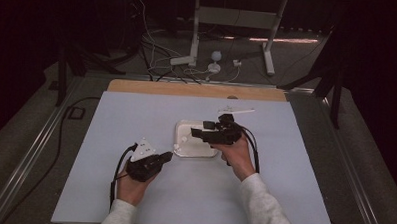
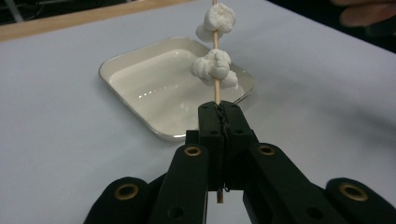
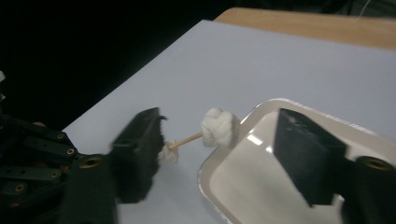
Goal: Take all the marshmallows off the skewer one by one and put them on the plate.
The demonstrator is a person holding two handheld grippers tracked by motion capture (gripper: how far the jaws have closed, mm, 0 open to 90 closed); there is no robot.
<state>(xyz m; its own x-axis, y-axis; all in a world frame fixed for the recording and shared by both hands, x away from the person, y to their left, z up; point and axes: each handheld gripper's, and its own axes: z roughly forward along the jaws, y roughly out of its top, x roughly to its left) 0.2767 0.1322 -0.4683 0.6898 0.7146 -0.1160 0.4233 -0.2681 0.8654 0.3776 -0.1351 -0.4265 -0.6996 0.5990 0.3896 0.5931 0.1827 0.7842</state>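
A thin wooden skewer (image 2: 216, 91) carries white marshmallows (image 2: 214, 66), one lump low and another (image 2: 217, 18) higher. My left gripper (image 2: 219, 109) is shut on the skewer's lower end and holds it over the near left corner of a shallow white tray (image 2: 140, 58). In the high view the left gripper (image 1: 169, 154) points at the tray (image 1: 201, 151) from the front left. My right gripper (image 3: 219, 127) stands open, its jaws either side of a marshmallow (image 3: 218, 127) on the skewer (image 3: 186, 139); a second marshmallow (image 3: 168, 155) sits by its left jaw. From above, the right gripper (image 1: 200, 130) hovers over the tray.
The tray lies mid-table on a pale grey mat (image 1: 136, 115) with bare room all round. A white strip (image 1: 236, 112) lies behind the right gripper. A wooden edge (image 1: 197, 89) runs along the back. Cables and stand legs (image 1: 193, 57) are on the floor beyond.
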